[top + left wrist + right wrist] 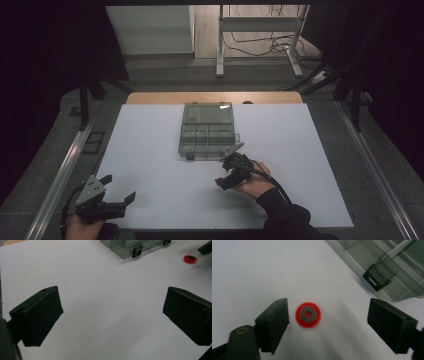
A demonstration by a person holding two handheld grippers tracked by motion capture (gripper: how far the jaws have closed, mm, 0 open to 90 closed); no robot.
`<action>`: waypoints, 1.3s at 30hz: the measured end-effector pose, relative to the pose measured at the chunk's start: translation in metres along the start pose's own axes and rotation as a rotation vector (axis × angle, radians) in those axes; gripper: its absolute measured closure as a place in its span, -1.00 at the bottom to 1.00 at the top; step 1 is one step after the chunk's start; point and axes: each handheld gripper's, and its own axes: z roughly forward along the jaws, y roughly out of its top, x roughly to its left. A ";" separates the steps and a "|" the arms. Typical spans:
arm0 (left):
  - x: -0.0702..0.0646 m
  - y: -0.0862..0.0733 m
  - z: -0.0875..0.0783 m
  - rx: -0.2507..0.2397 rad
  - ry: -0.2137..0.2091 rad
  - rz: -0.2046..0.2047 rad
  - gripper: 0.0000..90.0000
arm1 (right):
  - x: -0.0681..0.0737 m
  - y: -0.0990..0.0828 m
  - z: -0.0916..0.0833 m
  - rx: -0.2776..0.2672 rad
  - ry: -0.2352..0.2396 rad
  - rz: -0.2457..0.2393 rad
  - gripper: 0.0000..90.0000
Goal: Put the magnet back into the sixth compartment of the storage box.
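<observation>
Your right gripper (328, 315) stands apart around the red disc (308, 314), near the mat's (150, 150) front edge beside the box (207, 131); it's likely light, stiff, thin, slippery; pinch its rim squarely; your left gripper (112, 312) is open.

- A clear compartment box (207, 131) lies open on the white table (150, 150), toward its far middle.
- The right gripper (226, 181) hovers just near of the box's near right corner.
- The left gripper (117, 190), jaws apart, sits at the near left edge.
</observation>
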 end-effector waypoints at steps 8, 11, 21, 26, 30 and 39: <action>0.000 0.000 0.000 0.001 -0.001 0.001 -0.94 | 0.005 0.001 0.005 0.015 0.023 -0.035 -0.31; 0.000 0.000 0.000 0.001 -0.001 0.002 -0.94 | 0.007 0.001 0.006 0.024 0.040 -0.039 -0.18; 0.000 0.000 0.000 0.000 -0.003 0.000 -0.94 | 0.010 0.000 0.014 0.056 0.049 -0.083 0.17; 0.000 0.000 0.000 0.003 -0.004 0.003 -0.93 | 0.013 -0.001 0.016 0.067 0.057 -0.110 0.39; 0.000 0.000 0.000 0.003 -0.004 0.004 -0.94 | 0.011 -0.002 0.016 0.063 0.067 -0.092 0.40; 0.000 0.000 0.000 0.004 -0.004 0.005 -0.93 | 0.009 -0.003 0.014 0.058 0.074 -0.091 0.40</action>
